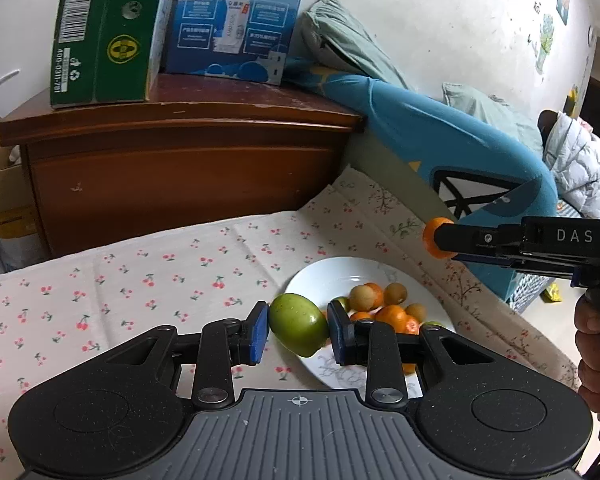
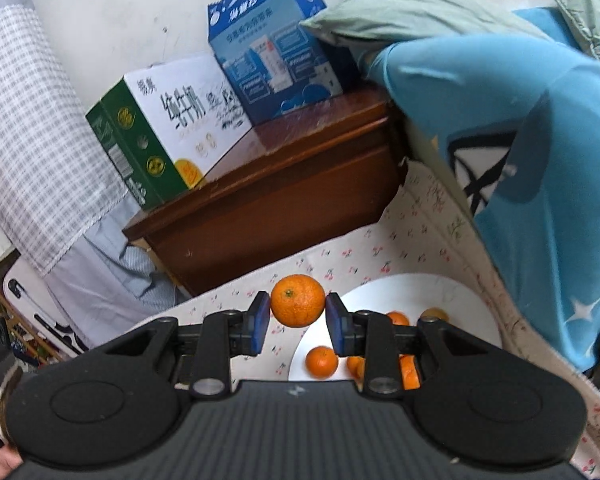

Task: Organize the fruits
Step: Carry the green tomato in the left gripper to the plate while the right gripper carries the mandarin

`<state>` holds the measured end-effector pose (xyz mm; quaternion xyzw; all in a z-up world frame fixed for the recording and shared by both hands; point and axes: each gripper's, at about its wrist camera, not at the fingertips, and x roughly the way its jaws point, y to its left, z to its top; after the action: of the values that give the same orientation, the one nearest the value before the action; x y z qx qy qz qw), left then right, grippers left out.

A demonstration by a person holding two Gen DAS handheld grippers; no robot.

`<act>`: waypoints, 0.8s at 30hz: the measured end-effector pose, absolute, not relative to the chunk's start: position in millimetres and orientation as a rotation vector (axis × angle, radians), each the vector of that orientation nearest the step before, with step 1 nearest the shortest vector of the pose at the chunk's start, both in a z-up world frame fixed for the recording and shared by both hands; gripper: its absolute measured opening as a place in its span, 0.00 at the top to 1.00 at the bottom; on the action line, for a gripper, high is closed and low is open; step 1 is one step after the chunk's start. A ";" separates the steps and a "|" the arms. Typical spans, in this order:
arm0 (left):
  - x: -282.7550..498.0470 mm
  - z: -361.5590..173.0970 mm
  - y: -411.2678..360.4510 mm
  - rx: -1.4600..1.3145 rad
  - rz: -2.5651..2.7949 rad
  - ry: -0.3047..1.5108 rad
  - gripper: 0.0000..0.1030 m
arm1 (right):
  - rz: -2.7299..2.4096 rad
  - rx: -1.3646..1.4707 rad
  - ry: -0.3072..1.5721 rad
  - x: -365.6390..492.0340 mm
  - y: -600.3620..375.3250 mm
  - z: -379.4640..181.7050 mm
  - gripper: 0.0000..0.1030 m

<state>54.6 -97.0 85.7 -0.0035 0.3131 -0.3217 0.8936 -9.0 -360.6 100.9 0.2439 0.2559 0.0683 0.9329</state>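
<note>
Cherry-print cloth (image 1: 160, 272) covers the surface. Low in the left wrist frame, the left gripper (image 1: 298, 330) pinches a green fruit (image 1: 298, 324) between its blue pads over the white plate's (image 1: 324, 276) near rim. At centre of the right wrist frame, the right gripper (image 2: 298, 322) clamps an orange (image 2: 298, 306) above the cloth, left of the plate, which holds small oranges (image 1: 394, 314). Behind stands a wooden cabinet (image 1: 180, 160) with cartons (image 1: 236, 20).
</note>
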 end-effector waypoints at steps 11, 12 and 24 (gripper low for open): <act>53.6 81.5 -118.4 0.002 -0.708 0.653 0.72 | 0.100 0.487 0.549 -11.5 -382.0 103.0 0.71; 54.6 80.3 -120.6 0.003 -0.709 0.655 0.72 | 0.097 0.499 0.555 -10.5 -384.9 101.0 0.71; 65.8 50.7 -151.8 0.032 -0.727 0.706 0.72 | -0.009 0.588 0.693 10.5 -399.3 57.1 0.71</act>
<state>65.8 -151.8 50.7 0.0152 0.3381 -0.3481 0.8742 10.5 -399.3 57.1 0.2839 0.3347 -0.0042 0.8985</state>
